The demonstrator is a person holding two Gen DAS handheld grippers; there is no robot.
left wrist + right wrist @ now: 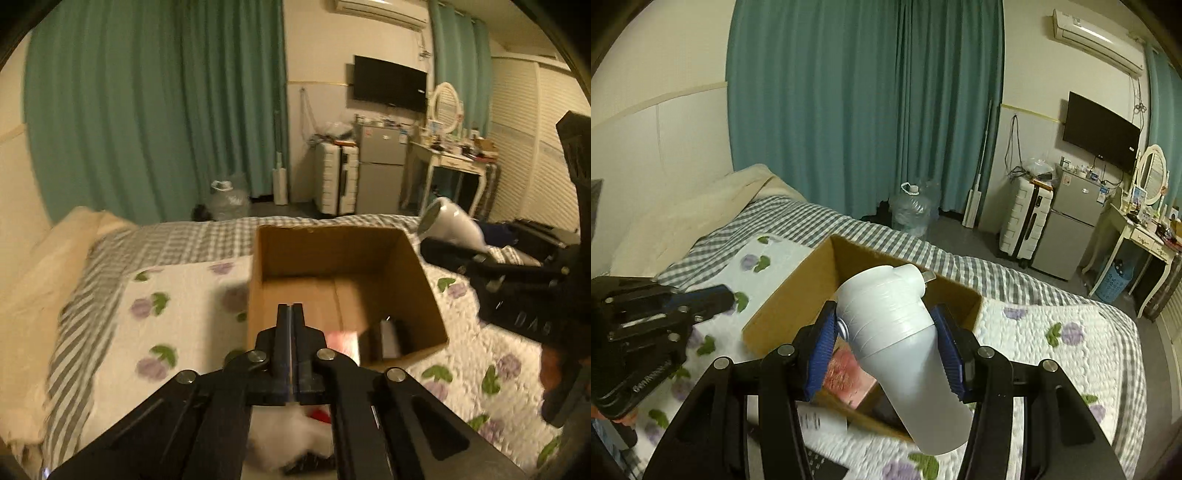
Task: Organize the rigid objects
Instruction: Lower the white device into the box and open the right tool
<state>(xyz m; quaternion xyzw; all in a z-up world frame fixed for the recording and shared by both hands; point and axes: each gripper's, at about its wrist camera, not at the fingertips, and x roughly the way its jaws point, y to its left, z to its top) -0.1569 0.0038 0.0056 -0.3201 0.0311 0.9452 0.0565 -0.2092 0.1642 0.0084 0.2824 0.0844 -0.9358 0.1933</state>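
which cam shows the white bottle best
The right wrist view: the white bottle fills the centre, clamped between the right tongs above the cardboard box. The left wrist view shows it only small and blurred at the right, beyond the box.

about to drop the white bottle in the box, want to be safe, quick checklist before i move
1. Right gripper clamped on the white bottle: ok, both blue pads press its sides.
2. Bottle clear of the bed: ok, it is held in the air over the cardboard box.
3. Box open on top: ok.
4. Room inside the box: ok, a pink item and a dark item lie at the near end, the rest of the floor is bare.
5. Left gripper out of the way: ok, shut and empty, beside the box.
6. Bottle cap sealed: cannot tell.
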